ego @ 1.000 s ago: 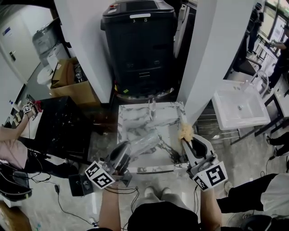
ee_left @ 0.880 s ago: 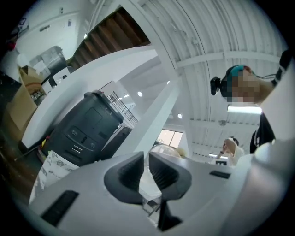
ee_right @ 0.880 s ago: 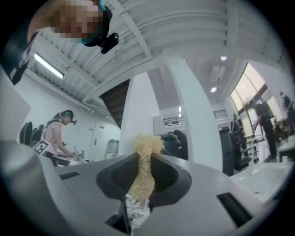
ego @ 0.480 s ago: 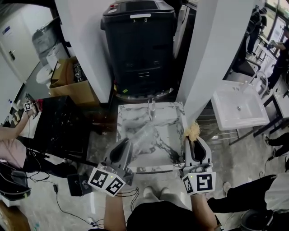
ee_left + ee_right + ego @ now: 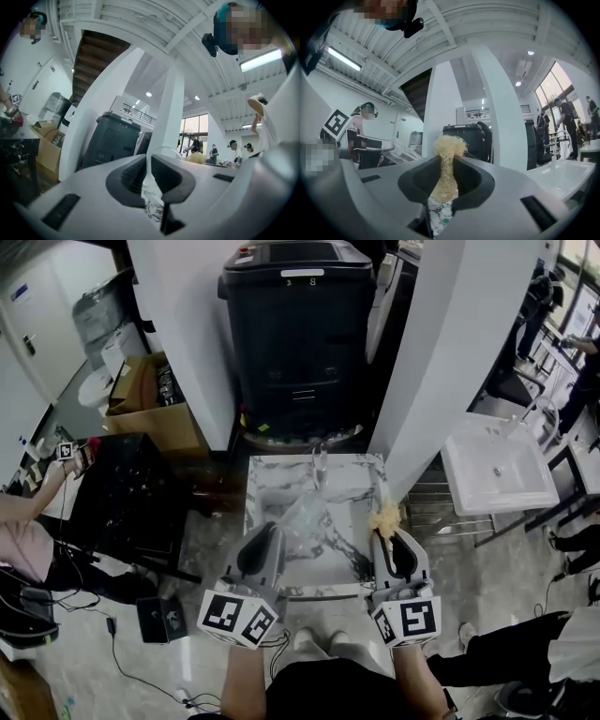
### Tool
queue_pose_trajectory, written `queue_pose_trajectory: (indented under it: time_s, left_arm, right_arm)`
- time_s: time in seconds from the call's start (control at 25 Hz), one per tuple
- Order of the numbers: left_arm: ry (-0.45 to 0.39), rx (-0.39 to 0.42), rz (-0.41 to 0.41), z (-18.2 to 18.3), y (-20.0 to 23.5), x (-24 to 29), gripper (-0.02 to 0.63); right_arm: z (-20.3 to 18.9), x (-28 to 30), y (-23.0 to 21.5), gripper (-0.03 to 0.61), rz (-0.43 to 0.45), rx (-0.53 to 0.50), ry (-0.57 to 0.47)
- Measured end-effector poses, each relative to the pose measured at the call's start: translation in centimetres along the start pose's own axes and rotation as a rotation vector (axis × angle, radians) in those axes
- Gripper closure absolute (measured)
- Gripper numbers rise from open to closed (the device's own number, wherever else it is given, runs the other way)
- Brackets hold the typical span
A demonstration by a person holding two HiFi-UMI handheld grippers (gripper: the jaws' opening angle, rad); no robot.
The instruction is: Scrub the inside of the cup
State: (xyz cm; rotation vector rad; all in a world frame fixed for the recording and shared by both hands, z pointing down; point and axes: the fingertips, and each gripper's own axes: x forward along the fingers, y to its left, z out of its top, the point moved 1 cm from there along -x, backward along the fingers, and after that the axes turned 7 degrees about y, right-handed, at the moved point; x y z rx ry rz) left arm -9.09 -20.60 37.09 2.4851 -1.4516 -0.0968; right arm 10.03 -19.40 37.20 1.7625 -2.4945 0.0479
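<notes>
Right gripper (image 5: 445,174) is clamped on the stem of a straw-coloured scrubber (image 5: 449,146), its frizzy head sticking out past the jaw tips. Left gripper (image 5: 149,174) has its jaws almost together, pinching the thin wall of the clear cup (image 5: 305,517).

Over the last second both grippers have swung from a splayed stance, the left one tilted in toward the right, to pointing straight ahead side by side. The cup has risen with that turn and now sits above the marble top (image 5: 352,474), well apart from the scrubber. I judge that no scrubbing is under way: the scrubber head is outside the cup and must be brought across to its mouth.

Both grippers are held low and level before the person's body, jaws forward, roughly parallel, the cup left of the scrubber.
</notes>
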Motion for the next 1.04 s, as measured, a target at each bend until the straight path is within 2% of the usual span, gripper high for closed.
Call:
queue_pose_trajectory:
  time_s: [0.48, 1.04]
  left_arm:
    - [0.001, -0.031, -0.023, -0.3, 0.2, 0.3, 0.584]
    - [0.026, 0.011, -0.003, -1.0, 0.0, 0.2, 0.584]
  right_arm:
    - [-0.2, 0.2, -0.1, 0.494, 0.010, 0.004, 0.010]
    - [-0.7, 0.0, 0.1, 0.494, 0.017, 0.009, 0.013]
